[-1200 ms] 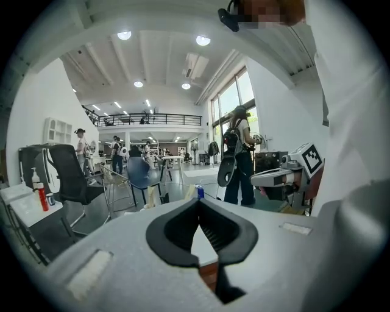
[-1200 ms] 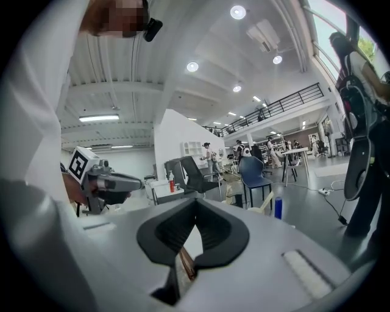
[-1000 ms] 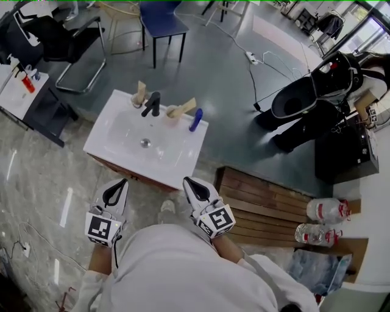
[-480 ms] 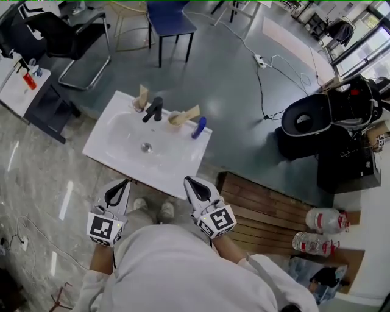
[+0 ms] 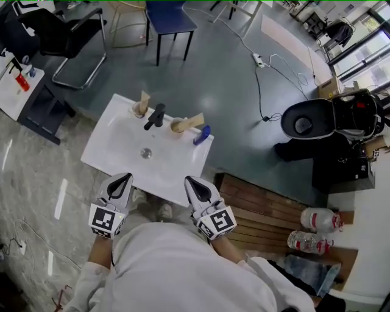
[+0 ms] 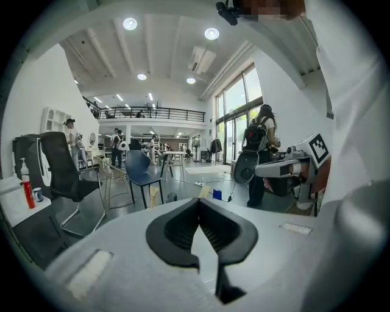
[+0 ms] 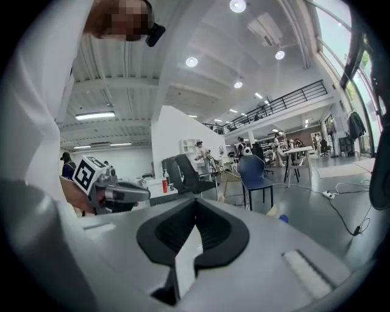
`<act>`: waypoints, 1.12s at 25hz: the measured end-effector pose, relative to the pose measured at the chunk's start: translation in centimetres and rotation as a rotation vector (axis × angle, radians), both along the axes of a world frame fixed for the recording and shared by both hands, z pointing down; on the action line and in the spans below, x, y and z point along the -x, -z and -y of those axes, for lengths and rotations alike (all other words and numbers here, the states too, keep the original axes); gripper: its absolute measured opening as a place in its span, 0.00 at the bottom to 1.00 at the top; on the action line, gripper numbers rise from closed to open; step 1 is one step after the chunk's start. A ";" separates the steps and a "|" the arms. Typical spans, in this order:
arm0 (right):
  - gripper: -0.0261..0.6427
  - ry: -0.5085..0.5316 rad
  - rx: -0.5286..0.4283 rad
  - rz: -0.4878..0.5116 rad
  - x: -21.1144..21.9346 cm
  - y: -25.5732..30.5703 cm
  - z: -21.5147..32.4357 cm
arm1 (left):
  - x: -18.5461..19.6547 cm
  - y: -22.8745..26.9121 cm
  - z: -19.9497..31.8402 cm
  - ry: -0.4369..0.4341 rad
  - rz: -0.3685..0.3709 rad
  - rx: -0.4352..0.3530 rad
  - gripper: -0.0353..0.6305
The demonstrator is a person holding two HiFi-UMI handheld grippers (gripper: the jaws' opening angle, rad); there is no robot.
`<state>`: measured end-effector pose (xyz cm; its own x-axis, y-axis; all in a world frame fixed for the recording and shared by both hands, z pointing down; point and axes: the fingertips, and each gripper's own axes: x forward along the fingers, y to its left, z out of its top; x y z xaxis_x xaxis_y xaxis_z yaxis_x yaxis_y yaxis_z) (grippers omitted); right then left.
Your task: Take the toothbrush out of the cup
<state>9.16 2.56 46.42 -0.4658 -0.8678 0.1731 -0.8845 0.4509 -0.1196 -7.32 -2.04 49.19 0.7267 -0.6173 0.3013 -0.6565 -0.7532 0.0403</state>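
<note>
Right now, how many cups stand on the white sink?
2. The left cup stands left of the black faucet; the right cup stands right of it. None looks hidden.

Head view looks steeply down from above the person: white sink mid-frame, left gripper and right gripper below it. Each gripper view looks almost level along its jaws across the hall; both share a blue chair.

White sink counter: black faucet at far edge, drain mid-basin. Blue chair and black office chair beyond. Slatted wooden platform at right, two plastic bottles at its right end.
</note>
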 end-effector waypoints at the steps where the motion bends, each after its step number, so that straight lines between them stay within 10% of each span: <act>1: 0.04 -0.008 -0.004 -0.002 0.0 0.2 0.5 | -0.1 -0.1 0.8 -0.009 -0.001 -0.005 0.06; 28: 0.04 -0.197 0.001 -0.062 -3.6 1.6 5.0 | -3.0 -7.4 17.7 -0.062 0.081 0.057 0.11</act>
<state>12.78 -2.39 44.81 -0.2751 -0.9411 0.1968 -0.9614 0.2681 -0.0622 -4.36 -19.77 56.61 0.7347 -0.5521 0.3942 -0.6117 -0.7904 0.0332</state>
